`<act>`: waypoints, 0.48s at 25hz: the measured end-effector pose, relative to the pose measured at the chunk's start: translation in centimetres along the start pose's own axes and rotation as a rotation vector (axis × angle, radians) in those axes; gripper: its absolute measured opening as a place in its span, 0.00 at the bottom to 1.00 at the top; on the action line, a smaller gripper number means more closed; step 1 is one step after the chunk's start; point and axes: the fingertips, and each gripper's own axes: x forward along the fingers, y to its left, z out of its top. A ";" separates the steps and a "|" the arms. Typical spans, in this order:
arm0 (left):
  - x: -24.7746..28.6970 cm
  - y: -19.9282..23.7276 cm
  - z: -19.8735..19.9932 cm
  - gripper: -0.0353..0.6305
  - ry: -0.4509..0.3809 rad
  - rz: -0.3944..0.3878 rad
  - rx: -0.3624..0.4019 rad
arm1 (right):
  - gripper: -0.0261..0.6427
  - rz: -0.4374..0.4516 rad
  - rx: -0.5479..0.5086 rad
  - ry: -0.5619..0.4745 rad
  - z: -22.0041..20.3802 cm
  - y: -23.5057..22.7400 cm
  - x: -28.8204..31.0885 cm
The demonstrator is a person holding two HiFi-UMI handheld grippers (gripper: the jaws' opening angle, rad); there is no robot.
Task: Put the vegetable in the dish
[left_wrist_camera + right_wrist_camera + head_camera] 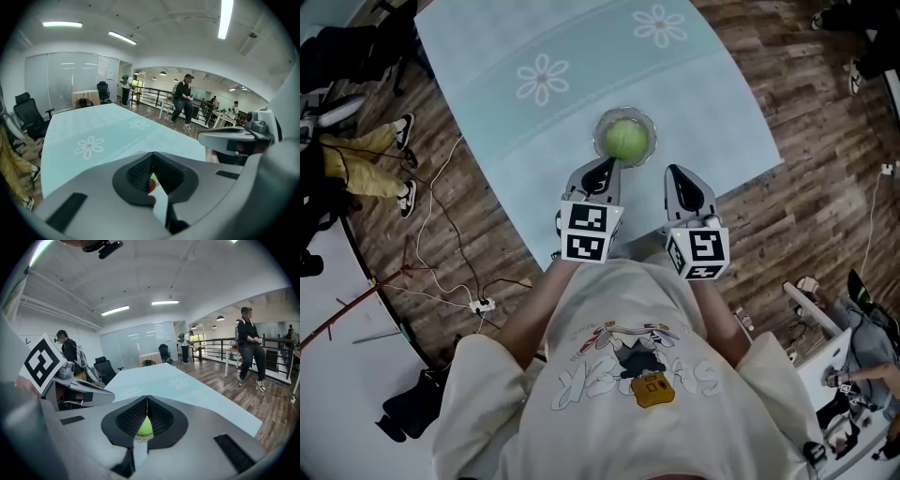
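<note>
Worktop, pale cloth with flower prints: broad bare stretch beyond and to the left of the dish. Left edge drops to wood floor with loose cables. The near edge runs just under both grippers, and the right corner ends close to the dish.

Vegetable: round, green, sitting inside the dish, which stands near the near edge.

Left gripper: fingers together, nothing clamped. Tips lie just beside the dish's near-left rim, and contact cannot be judged. In the left gripper view only a green sliver shows through the gap behind the tips.

Right gripper: fingers together and empty, near the dish's right side but apart from it. Right gripper view looks at the vegetable beyond the closed tips.

Both forearms reach forward side by side with the grippers angled down.
</note>
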 end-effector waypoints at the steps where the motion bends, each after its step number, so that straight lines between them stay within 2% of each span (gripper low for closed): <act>1: -0.5 -0.1 0.0 0.06 -0.002 -0.004 0.005 | 0.07 0.008 -0.001 0.001 0.0 0.2 -0.1; 5: -2.9 -1.0 0.5 0.06 -0.034 -0.017 0.025 | 0.07 0.042 -0.009 0.003 0.3 0.9 -0.5; 12: -6.3 -2.2 1.2 0.06 -0.088 -0.006 -0.002 | 0.07 0.071 0.000 -0.015 1.5 2.4 -1.5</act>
